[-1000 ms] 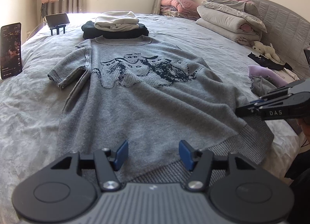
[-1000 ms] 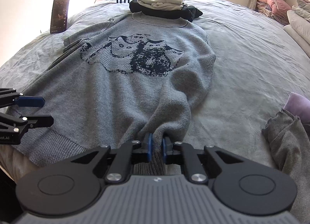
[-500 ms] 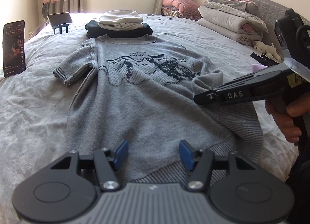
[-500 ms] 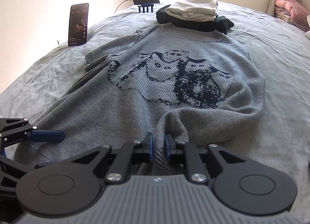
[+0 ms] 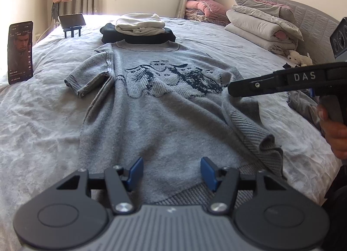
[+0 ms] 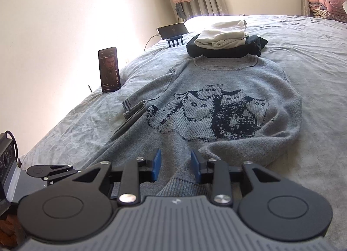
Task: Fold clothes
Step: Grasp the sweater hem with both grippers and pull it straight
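**Grey sweater released, right sleeve folded across**

Grey knit, with a dark blue cat pattern on its chest, the sweater point(image 5: 164, 107) lies face up on the grey bed point(image 5: 39, 120), collar touching a stack of folded clothes point(image 5: 138, 30) near the window. Its right sleeve is now folded in over the body, the ribbed cuff point(image 5: 251, 131) lying on the lower right of the fabric.

White letters "DAS" are readable on the side of the right gripper point(image 6: 175, 165) as seen from the left wrist camera. Small writing on the upright phone point(image 5: 20, 52) is too fine to read.

Half a second ago the right gripper was clamped on the sleeve cuff; now its blue pads stand apart with nothing between them, and the cuff lies free below. The left gripper point(image 5: 171, 171) hovers over the hem with its pads wide apart, just as before. A hand point(image 5: 334, 129) grips the right tool's handle at the frame's edge.
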The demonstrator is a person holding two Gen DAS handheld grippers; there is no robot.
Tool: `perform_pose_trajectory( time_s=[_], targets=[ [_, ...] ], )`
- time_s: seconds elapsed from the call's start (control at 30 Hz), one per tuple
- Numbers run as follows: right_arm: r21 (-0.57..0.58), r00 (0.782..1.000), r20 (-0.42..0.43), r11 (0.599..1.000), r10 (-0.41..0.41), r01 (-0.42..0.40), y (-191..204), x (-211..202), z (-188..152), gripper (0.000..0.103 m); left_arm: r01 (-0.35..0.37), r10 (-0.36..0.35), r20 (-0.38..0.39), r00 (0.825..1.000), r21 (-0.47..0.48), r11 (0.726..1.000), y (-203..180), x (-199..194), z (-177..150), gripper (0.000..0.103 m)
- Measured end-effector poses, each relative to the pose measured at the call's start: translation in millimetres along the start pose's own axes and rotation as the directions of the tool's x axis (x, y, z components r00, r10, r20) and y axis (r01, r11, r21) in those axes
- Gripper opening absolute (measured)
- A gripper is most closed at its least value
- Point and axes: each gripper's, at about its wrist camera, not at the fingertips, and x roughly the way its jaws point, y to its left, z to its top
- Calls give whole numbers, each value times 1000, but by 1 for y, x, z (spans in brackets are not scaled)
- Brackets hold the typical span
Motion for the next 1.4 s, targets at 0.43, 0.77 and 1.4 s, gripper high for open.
perform_pose_trajectory(
  time_s=[0.43, 0.77, 1.4],
  targets=[
    [121, 988, -150, 992, -25, 43, -27, -3, -26, 35, -49, 48, 48, 998, 19, 999, -6, -1, 2, 60],
    [95, 985, -169, 995, -26, 43, -26, -21, -38, 8, -163, 167, 74, 983, -49, 985, 33, -41, 12, 60],
    [69, 948, -127, 951, -291, 301, -74, -128, -62, 6, 38, -58, -58, 997, -304, 952, 74, -70, -34, 55]
  ],
)
